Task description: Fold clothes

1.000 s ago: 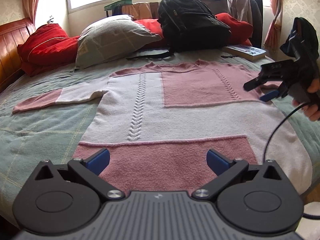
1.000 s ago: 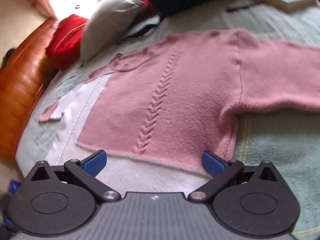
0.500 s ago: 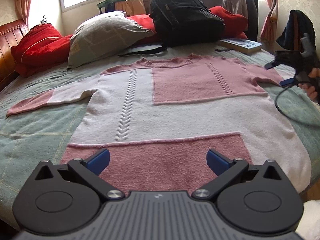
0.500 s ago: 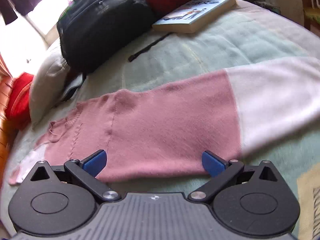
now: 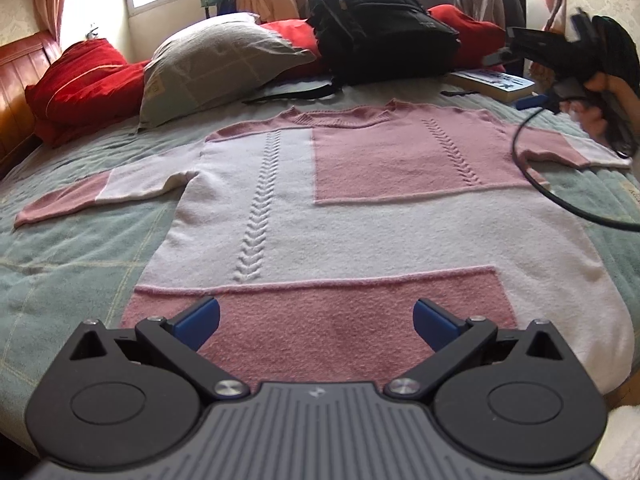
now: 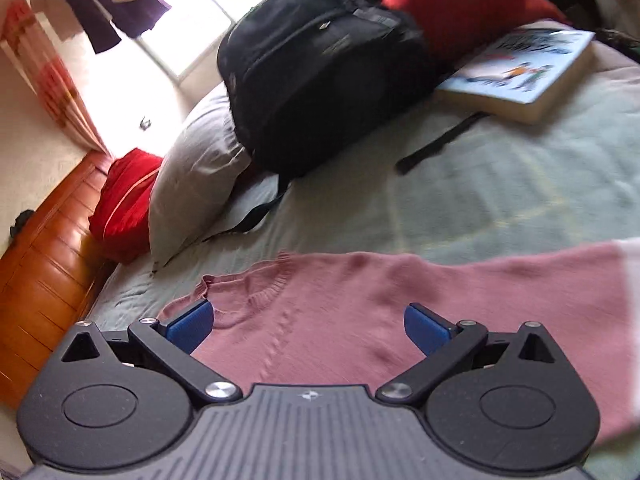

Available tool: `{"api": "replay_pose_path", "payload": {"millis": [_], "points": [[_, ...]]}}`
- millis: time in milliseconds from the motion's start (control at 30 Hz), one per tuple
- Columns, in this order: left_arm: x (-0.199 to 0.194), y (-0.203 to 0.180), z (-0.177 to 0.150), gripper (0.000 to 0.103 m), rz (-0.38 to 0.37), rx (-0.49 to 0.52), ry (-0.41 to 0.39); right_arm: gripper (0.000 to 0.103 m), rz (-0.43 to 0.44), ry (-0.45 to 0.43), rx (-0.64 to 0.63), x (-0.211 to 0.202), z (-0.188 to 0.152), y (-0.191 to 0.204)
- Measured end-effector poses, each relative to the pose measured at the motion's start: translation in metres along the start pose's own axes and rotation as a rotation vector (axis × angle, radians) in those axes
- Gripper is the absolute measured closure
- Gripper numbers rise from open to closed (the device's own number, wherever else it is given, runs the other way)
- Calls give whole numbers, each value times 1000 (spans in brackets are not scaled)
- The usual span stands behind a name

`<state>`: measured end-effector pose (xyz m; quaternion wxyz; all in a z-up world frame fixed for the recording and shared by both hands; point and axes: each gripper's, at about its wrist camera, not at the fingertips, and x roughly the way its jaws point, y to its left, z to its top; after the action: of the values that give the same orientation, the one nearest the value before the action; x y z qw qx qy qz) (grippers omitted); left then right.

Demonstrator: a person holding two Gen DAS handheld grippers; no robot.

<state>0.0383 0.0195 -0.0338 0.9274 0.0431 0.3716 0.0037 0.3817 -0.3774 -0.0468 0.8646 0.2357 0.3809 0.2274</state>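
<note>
Left wrist view has us looking down the length of the bed (image 5: 52, 248), where the sweater (image 5: 360, 220), pink and white in blocks, lies flat on the green quilt with its front up, both sleeves spread out to the sides and its hem toward the foot edge nearest us. Our left gripper (image 5: 316, 318) hangs just above the pink hem panel with its blue fingers (image 5: 200, 316) spread wide and nothing between them. Toward the right edge of the bed we see our right gripper (image 5: 516, 76) raised above the sweater's right sleeve, held in a hand (image 5: 596, 108), with a black cable (image 5: 532, 176) looping down across that sleeve. In the right wrist view that gripper (image 6: 308, 320) also stands wide apart and empty, over the pink shoulder and collar (image 6: 256, 280) of the sweater; the frame is somewhat blurred, so we cannot tell whether the fingers touch the knit. Beyond the collar, along the far edge of the bed, a grey pillow (image 5: 216, 64) leans beside a red cushion (image 5: 80, 84), a black backpack (image 5: 380, 24) stands behind the neckline with a strap trailing onto the quilt, and a thick book (image 6: 528, 72) lies near the far right corner. A wooden headboard (image 6: 44, 268) runs along the left edge of the bed.
</note>
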Motion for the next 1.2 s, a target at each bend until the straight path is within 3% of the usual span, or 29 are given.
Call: {"api": "replay_pose_path", "payload": {"millis": [133,200,233,400,767,1000,1200], "points": [[7,9,0,1,6,-28,14,0,-19,74,-12,44,11,7],[10,12,1,1,5,-38,17,0,-79,96,-32,63,14,6],[11,14,2,1,3,-41,17,0,-116,100,-39,71,15,3],[17,19,5,1,-3,-55,23,0,-119,82,-12,91,22,-9],[20,22,4,1,-33,-62,11,0,-145,4,-41,27,11,1],[11,21,1,1,-25,-58,-5,0,-243,25,53,40,0,-31],[8,17,1,1,-35,-45,-9,0,-215,-46,60,4,-22,-20]]}}
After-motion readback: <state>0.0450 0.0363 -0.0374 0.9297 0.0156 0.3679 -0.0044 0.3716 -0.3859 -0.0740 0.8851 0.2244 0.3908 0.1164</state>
